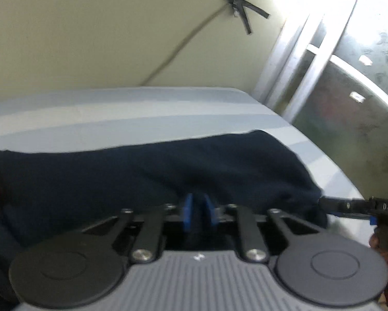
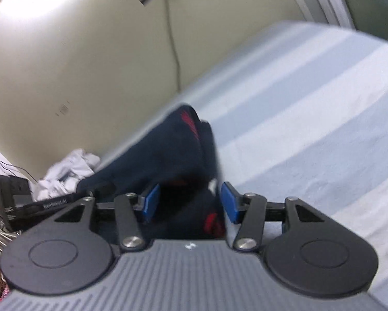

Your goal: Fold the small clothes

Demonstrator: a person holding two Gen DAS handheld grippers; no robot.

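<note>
Left wrist view: left gripper (image 1: 199, 211) at bottom centre, blue pads close together w/ a fold of the navy garment (image 1: 147, 173) pinched between them, prob. to keep that edge taut for the fold. Garment stretches across mid-frame on the striped bed sheet (image 1: 116, 114). At right edge the right gripper (image 1: 326, 203) meets the cloth's corner; from here can't tell if it grips.

Right wrist view: same right gripper (image 2: 190, 203) at bottom centre, pads clearly apart, cloth w/ red print (image 2: 191, 124) bunched between them but not clamped. I'd judge it's about to close or just let go. Only this view shows a white clothes pile (image 2: 69, 171) at mid-left; only the left view shows the window frame (image 1: 305, 59) at upper right.
</note>
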